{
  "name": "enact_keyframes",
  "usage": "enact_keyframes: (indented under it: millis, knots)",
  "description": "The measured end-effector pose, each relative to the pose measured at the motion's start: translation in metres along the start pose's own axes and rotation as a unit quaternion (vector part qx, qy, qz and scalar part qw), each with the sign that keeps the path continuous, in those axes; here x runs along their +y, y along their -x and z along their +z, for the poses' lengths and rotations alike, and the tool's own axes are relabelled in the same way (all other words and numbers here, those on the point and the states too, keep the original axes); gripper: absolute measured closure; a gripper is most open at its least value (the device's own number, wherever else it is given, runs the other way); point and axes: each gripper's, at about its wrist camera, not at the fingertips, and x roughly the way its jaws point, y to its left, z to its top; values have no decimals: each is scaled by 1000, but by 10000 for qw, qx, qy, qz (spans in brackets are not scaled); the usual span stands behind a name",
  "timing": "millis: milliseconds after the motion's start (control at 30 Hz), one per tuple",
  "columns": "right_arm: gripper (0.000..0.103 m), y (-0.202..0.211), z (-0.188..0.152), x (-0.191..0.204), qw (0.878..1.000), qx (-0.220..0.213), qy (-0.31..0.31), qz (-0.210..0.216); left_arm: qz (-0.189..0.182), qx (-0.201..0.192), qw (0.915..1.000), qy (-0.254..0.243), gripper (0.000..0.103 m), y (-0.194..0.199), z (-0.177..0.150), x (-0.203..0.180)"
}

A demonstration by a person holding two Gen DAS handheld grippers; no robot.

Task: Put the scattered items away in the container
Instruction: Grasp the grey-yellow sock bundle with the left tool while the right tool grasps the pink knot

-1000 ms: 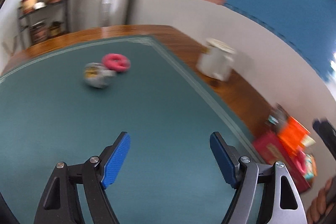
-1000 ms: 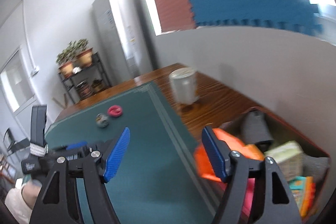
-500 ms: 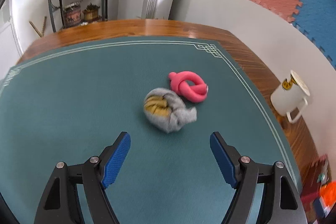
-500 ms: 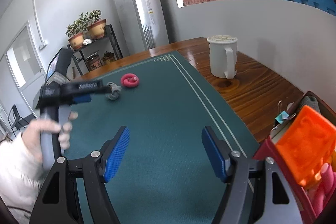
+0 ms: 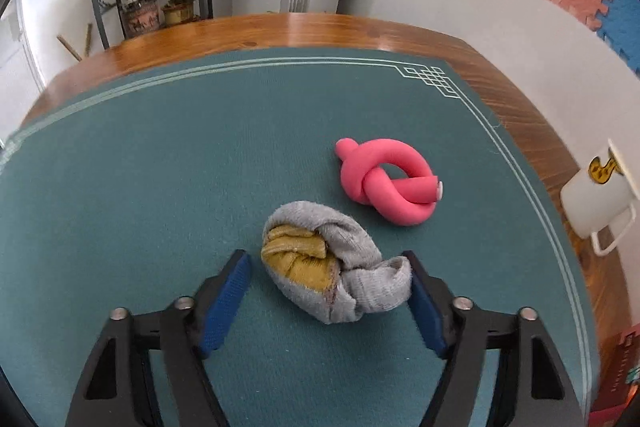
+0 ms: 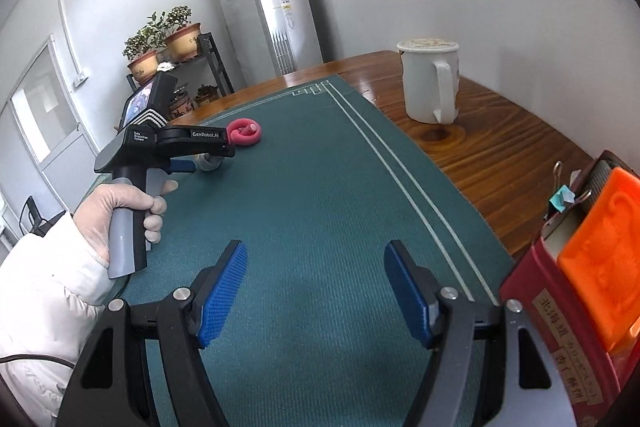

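1. Rolled sock bundle (image 5: pixel 332 263): grey outside with a mustard-yellow inner layer. It lies on the mat at lower centre of the left wrist view, between the spread fingers of the left gripper (image 5: pixel 328 301). Its grey tail appears to touch the right-hand pad; a gap remains at the left-hand pad. Nothing is pinched yet.
2. Long axis: the bundle runs roughly across the finger gap, slanting from upper left to lower right. Judged from this, closing the fingers would squeeze it end to end.
3. Right gripper (image 6: pixel 316 291): fingers spread wide and empty, hovering over bare mat at lower centre of its view. The left gripper is clearly the nearer one.
4. Pink knotted tube (image 5: pixel 390 185): just beyond the sock, up and right, apart from it.
5. Container (image 6: pixel 568 327): a red box at the lower right edge of the right wrist view, already holding an orange item.
6. Surface: green mat (image 5: pixel 160 167) on a wooden table, white mug (image 6: pixel 430 83) on the wood.
7. Room: plant shelf upper left, foam tiles on the wall.
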Motion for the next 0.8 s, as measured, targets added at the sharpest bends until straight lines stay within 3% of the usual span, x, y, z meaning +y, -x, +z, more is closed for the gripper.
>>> enact_keyframes:
  millis: [133, 333, 800]
  knots:
    - [28, 0, 0, -1, 10000, -18, -8, -47, -26, -39, 9999, 142, 49, 5, -4, 7]
    - [28, -1, 1, -4, 10000, -19, -33, -83, 109, -104, 9996, 244, 49, 22, -21, 25]
    - [28, -16, -3, -4, 9996, 242, -123, -19, 609, -688, 9957, -129, 49, 117, -103, 77]
